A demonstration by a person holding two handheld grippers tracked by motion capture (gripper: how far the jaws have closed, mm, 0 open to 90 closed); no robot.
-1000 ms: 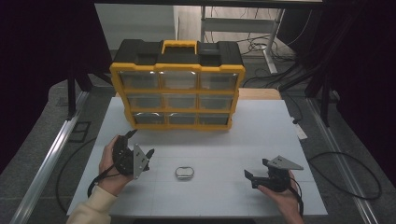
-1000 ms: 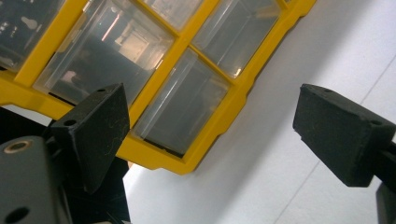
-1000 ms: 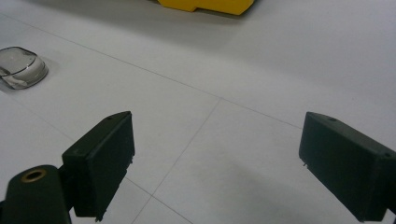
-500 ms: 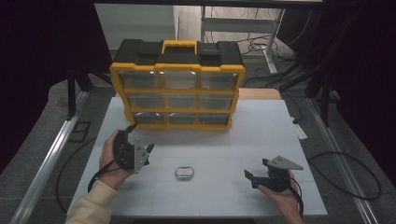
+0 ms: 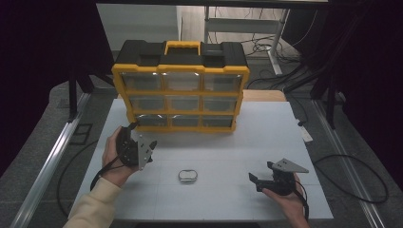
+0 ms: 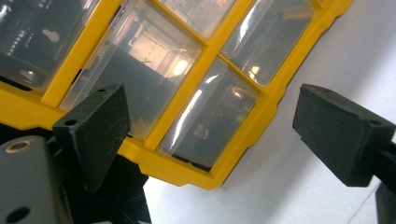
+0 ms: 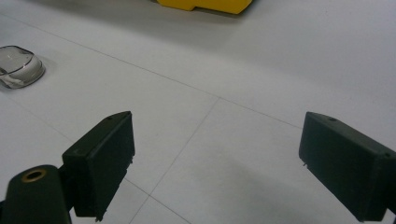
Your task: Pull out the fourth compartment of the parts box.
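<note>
Left hand-held gripper (image 5: 151,148), jaws apart, faces glossy, seemingly empty drawers (image 6: 205,121).

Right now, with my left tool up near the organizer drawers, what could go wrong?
1. The open left tool points at the bottom drawers at a tilt; a jaw may strike the yellow frame rather than a drawer.
2. The organizer stands upright and unheld; pulling may drag it.
3. The small clear case lies loose between the hands; a sweep could knock it.
</note>
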